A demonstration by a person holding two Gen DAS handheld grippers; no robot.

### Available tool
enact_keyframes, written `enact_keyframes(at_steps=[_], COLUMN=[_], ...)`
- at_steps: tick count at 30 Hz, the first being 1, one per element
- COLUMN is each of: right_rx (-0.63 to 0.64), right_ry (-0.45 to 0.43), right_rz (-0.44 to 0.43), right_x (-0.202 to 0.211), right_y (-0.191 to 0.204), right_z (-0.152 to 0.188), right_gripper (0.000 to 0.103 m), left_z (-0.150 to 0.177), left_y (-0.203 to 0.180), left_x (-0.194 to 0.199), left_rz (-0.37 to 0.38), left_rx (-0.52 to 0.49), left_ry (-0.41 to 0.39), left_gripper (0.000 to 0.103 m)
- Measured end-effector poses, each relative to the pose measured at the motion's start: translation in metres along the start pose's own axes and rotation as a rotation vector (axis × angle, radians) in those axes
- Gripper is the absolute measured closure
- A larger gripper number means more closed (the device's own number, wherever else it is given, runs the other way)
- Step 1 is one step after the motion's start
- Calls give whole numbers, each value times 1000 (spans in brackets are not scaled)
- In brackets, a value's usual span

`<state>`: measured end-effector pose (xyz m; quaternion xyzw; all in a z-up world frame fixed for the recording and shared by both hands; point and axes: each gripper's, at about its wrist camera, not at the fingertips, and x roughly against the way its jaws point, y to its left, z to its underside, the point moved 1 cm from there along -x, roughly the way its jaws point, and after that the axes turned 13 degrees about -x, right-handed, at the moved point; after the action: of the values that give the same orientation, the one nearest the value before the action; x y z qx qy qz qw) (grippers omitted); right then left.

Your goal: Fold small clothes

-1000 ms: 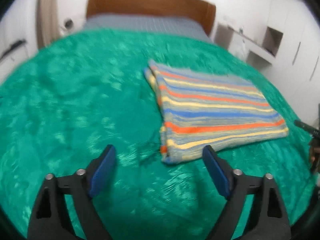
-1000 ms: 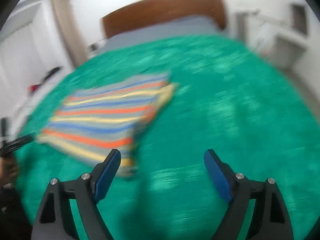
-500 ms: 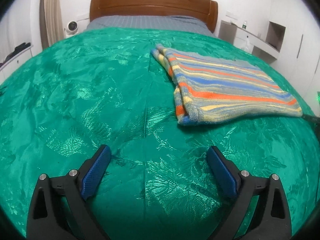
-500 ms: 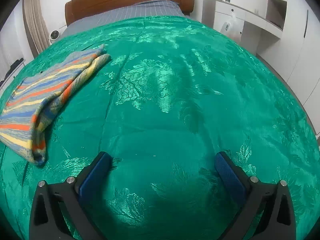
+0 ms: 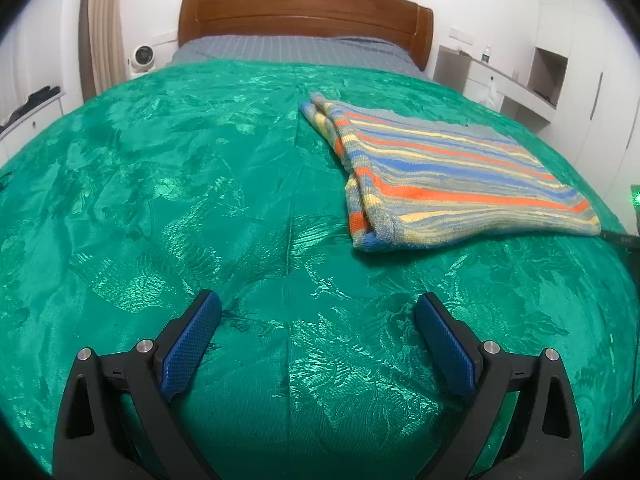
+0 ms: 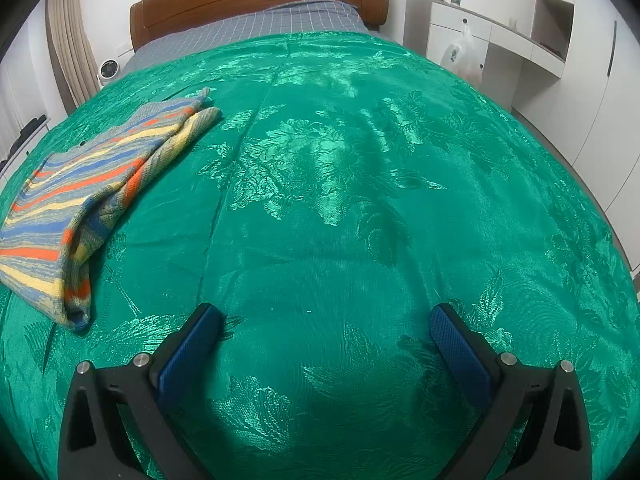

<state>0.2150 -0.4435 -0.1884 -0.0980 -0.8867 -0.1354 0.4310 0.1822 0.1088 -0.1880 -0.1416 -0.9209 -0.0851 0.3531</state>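
Observation:
A folded striped garment [image 5: 448,176], in orange, blue, yellow and grey bands, lies flat on the green bedspread [image 5: 200,200]. In the left wrist view it sits ahead and to the right of my left gripper [image 5: 318,308], which is open and holds nothing, low over the bedspread. The right wrist view shows the same garment [image 6: 92,192] at the far left, well clear of my right gripper [image 6: 326,318]. That gripper is open too, with only bare bedspread [image 6: 360,200] between its blue pads.
A wooden headboard [image 5: 304,12] and a grey checked sheet [image 5: 288,50] close off the far end of the bed. White cabinets and a desk [image 6: 500,40] stand along the right wall, with a plastic bag [image 6: 460,54] hanging there. A small fan [image 5: 141,58] sits at the back left.
Both grippers have sunk toward the bedspread. The right gripper has swung right, away from the garment, and its jaws have widened. The garment lies as before.

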Motion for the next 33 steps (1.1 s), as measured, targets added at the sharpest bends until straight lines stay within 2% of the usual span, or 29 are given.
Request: enact_keyframes(at_steps=[4, 10, 33], right_rx=[1, 0, 6], right_ry=[2, -29, -14], right_rz=[1, -49, -20], right_x=[1, 8, 4], right_y=[1, -4, 1], right_z=[2, 11, 7], right_gripper=[0, 0, 0], left_z=[0, 1, 3], left_y=[0, -1, -2], left_x=[0, 1, 3], left_rz=[-2, -4, -5], left_rx=[-2, -3, -8], left_ry=[0, 1, -4], left_gripper=[4, 4, 3])
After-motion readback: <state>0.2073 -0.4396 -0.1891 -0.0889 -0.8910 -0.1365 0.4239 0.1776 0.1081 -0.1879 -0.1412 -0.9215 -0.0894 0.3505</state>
